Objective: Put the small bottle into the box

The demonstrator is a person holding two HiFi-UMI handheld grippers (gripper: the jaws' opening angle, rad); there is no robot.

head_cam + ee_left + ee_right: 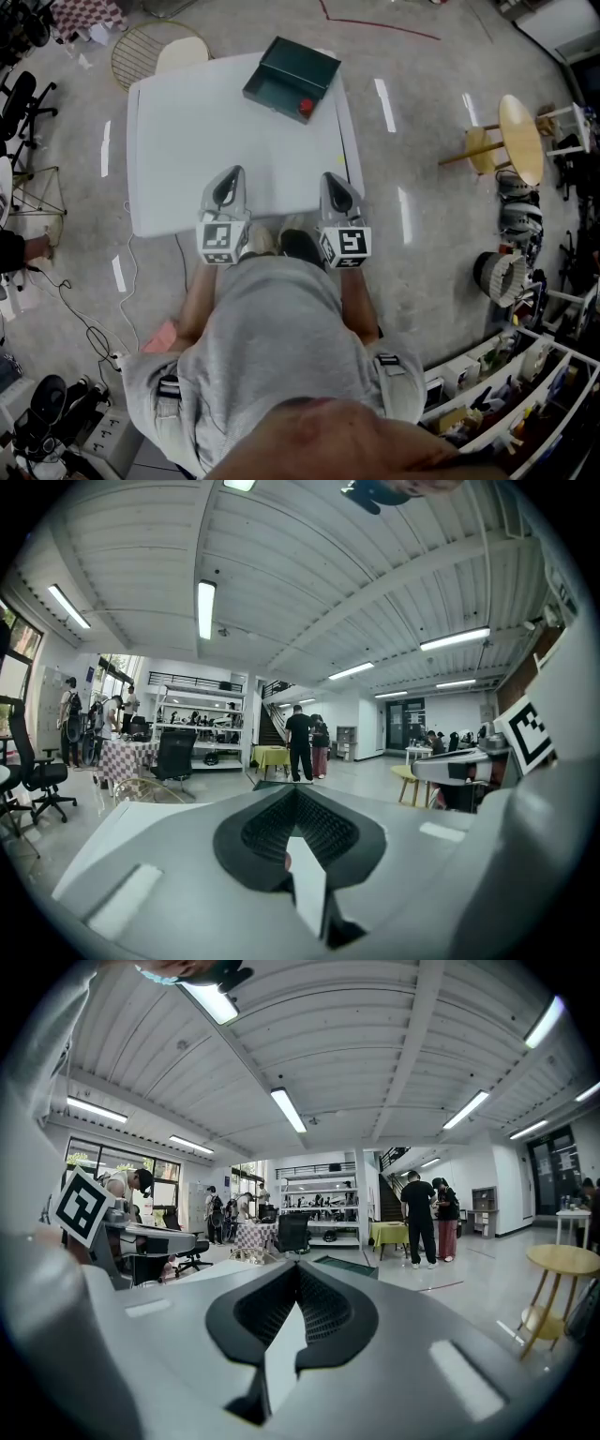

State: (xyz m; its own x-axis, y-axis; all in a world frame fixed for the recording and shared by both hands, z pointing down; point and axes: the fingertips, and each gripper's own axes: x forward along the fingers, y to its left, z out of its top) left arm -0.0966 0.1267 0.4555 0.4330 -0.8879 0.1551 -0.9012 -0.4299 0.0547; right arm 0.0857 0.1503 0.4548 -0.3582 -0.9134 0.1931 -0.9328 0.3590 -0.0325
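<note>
A dark green open box (286,75) stands at the far edge of the white table (187,141). Inside it, at its near right corner, lies a small red thing (306,106) that looks like the small bottle. My left gripper (234,172) and right gripper (329,176) hover side by side over the table's near edge, well short of the box. Both are shut with nothing between the jaws. In the left gripper view the gripper (295,791) points level across the table. The right gripper (298,1266) does the same, with the box (343,1264) just past its tip.
A round wire-topped table (150,49) stands behind the table at the left. A round wooden stool (518,138) lies tipped on the floor at the right. Shelves (506,394) fill the lower right. People (419,1218) stand far off by a yellow-green table (271,757).
</note>
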